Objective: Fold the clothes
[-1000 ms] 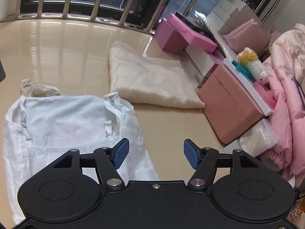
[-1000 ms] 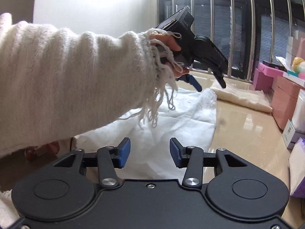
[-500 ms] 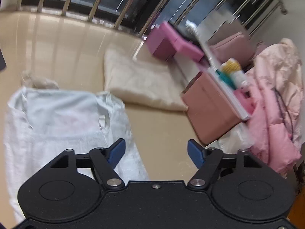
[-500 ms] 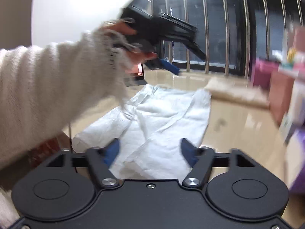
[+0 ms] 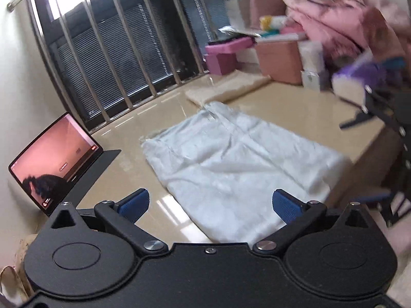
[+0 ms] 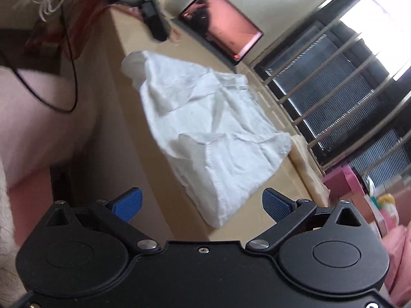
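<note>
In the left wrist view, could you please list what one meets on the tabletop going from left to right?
Tablet → white garment lying flat → the right gripper, blurred, at the right edge. The cream folded cloth lies beyond the garment, so its place is unclear.

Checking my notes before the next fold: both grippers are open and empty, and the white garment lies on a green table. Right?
Not quite: the table is beige, as the left wrist view shows. The left gripper and right gripper are open and empty; the white garment lies there.
</note>
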A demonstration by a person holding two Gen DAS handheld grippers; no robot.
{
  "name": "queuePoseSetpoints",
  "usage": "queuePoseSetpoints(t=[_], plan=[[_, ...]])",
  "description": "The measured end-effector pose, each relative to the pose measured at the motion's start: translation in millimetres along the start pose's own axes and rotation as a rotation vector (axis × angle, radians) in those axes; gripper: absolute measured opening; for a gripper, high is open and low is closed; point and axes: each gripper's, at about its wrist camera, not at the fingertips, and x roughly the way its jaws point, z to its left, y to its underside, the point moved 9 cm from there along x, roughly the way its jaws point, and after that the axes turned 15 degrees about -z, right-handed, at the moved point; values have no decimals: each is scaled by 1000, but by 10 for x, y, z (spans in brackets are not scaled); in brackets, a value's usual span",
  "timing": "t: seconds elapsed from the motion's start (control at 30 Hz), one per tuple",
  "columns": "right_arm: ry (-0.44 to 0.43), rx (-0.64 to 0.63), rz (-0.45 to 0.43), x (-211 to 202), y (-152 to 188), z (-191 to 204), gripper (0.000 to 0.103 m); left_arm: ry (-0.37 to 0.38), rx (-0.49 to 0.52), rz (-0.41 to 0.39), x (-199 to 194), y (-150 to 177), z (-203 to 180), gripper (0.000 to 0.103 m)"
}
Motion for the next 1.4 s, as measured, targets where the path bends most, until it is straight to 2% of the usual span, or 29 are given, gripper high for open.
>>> queuePoseSetpoints(t=[0.1,0.2,0.27,0.37,0.4,0.47,0.6,0.7,0.73,0.87,1.0,1.1,1.23,1.4], plan=[[-36,-44,14,129,-26,87,100,35,158,20,60,205,-338,103],[-70,-61,35,225,-52,131,97,37,280,23,115,396,-511,103],[-91,-51,48,272,-62,142,89,34,341,26,190,485,-552,103],[-114,-7,80,300,-68,116,71,36,429,36,272,617,-570,103],[-116,-3,82,300,-77,107,69,44,449,45,300,662,-576,103],[-141,1,87,297,-82,117,58,70,473,61,339,739,-594,102],[-171,-13,75,259,-107,125,50,105,547,57,355,834,-672,98],[-189,-35,75,221,-118,117,41,145,656,59,344,940,-791,88],[-194,-43,79,208,-123,115,38,144,697,62,343,984,-813,81],[-209,-73,100,142,-125,110,26,137,809,52,308,1123,-840,79],[-235,-107,112,45,-138,134,19,140,827,41,223,1155,-806,71],[-252,-139,124,-13,-142,147,14,142,840,37,162,1131,-771,57],[-263,-220,136,-83,-147,143,11,151,860,30,67,1074,-729,34],[-276,-278,112,-203,-260,121,7,176,890,8,-88,946,-731,19]])
